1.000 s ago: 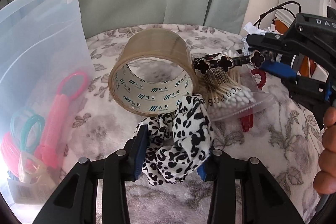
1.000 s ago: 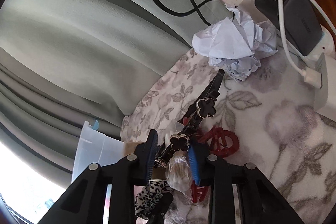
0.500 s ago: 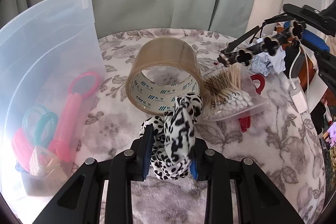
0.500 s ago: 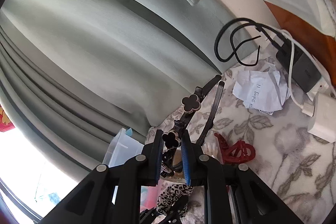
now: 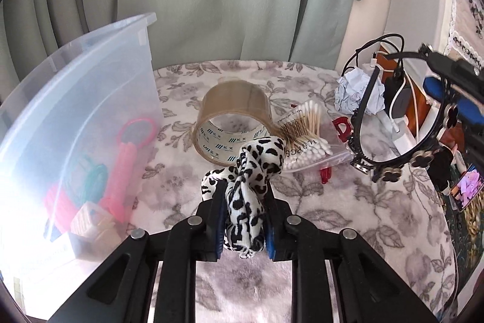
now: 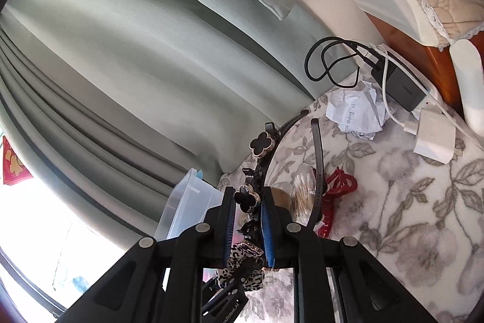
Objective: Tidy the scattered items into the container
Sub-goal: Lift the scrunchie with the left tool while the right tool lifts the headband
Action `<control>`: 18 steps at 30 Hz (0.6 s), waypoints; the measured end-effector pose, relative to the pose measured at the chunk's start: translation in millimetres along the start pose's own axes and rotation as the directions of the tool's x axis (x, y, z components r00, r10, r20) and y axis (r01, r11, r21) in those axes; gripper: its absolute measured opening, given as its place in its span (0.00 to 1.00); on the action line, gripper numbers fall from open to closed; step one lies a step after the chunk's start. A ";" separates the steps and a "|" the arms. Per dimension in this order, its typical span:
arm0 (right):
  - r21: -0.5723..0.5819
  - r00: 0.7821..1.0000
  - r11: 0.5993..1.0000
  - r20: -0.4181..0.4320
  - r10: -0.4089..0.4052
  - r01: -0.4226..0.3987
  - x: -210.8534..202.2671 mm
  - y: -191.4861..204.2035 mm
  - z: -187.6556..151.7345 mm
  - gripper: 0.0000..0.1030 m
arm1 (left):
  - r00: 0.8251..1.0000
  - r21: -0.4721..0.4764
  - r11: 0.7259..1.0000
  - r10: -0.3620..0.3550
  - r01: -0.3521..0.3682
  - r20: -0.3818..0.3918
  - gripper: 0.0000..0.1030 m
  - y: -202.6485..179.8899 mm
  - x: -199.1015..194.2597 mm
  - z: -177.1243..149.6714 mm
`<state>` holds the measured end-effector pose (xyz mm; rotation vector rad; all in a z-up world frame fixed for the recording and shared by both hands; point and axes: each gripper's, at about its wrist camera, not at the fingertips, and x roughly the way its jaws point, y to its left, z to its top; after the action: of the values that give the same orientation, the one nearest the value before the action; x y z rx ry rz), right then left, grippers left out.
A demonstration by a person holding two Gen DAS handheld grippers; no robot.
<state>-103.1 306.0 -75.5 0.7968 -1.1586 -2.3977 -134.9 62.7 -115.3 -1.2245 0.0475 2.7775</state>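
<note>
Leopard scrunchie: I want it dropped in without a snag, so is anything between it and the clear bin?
Nothing visible. The leopard scrunchie, held in the left claw, has only bare cloth between it and the clear bin; the tape roll sits farther back.

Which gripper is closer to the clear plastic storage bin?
Left. The left gripper, holding the leopard-print scrunchie, sits just beside the clear plastic storage bin; the right gripper hangs across the table.

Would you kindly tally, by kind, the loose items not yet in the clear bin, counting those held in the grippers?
Leopard scrunchie, in left gripper: 1
Black headband, in right gripper: 1
Tape roll: 1
Cotton swab bag: 1
Red hair clip: 1
Total: 5
</note>
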 end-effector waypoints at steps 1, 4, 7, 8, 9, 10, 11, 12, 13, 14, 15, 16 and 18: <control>0.003 1.000 1.000 0.000 0.000 0.000 -4.0 0.5 -2.1 0.18 | 1.000 -0.003 1.000 -0.001 0.001 0.004 0.20 0.4 -3.9 -0.2; -0.010 1.000 1.000 0.013 0.009 -0.009 -16.8 7.6 -5.6 0.18 | 1.000 -0.006 1.000 -0.003 0.003 0.023 0.20 1.6 -15.6 1.1; -0.027 0.999 0.999 0.032 0.024 -0.023 -30.1 17.3 -6.6 0.18 | 0.999 -0.008 1.000 -0.007 0.007 0.048 0.19 2.6 -29.4 3.9; -0.034 0.999 0.999 0.039 0.029 -0.028 -34.6 21.0 -6.7 0.18 | 0.998 -0.008 1.000 -0.006 0.007 0.058 0.19 2.1 -36.4 3.7; -0.042 0.998 0.999 0.046 0.035 -0.033 -38.6 25.1 -7.0 0.17 | 0.998 -0.008 1.000 -0.007 0.007 0.069 0.19 1.9 -41.7 4.3; -0.050 0.998 0.998 0.053 0.041 -0.038 -42.7 29.1 -7.3 0.17 | 0.997 -0.007 1.000 -0.007 0.007 0.079 0.19 2.2 -47.1 5.2; -0.057 0.997 0.997 0.060 0.046 -0.043 -47.0 33.1 -7.6 0.17 | 0.996 -0.007 1.000 -0.006 0.007 0.088 0.19 2.5 -52.5 5.9; -0.063 0.996 0.997 0.067 0.052 -0.047 -51.5 37.2 -7.9 0.17 | 0.995 -0.006 1.000 -0.006 0.006 0.097 0.19 2.8 -58.0 6.5; -0.069 0.996 0.996 0.074 0.058 -0.053 -56.2 41.4 -8.0 0.17 | 0.994 -0.007 1.000 -0.005 0.006 0.106 0.19 3.4 -63.9 6.8; -0.074 0.995 0.996 0.080 0.064 -0.059 -60.6 45.1 -8.2 0.17 | 0.993 -0.007 1.000 -0.004 0.005 0.115 0.19 4.1 -70.0 7.0; -0.079 0.994 0.995 0.088 0.070 -0.063 -64.9 48.7 -8.4 0.17 | 0.992 -0.008 1.000 -0.003 0.004 0.124 0.19 4.7 -76.1 7.3; -0.084 0.993 0.994 0.095 0.074 -0.066 -69.2 52.3 -8.6 0.17 | 0.991 -0.011 1.000 -0.003 0.005 0.132 0.19 5.7 -81.4 8.3; -0.095 0.991 0.993 0.108 0.082 -0.072 -77.1 58.6 -9.2 0.17 | 0.988 -0.019 1.000 -0.004 0.007 0.152 0.19 7.8 -93.1 10.2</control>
<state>-33.1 306.8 -7.9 0.5845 -1.0919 -2.4381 -80.9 47.9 -39.9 -1.0117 0.0043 2.8633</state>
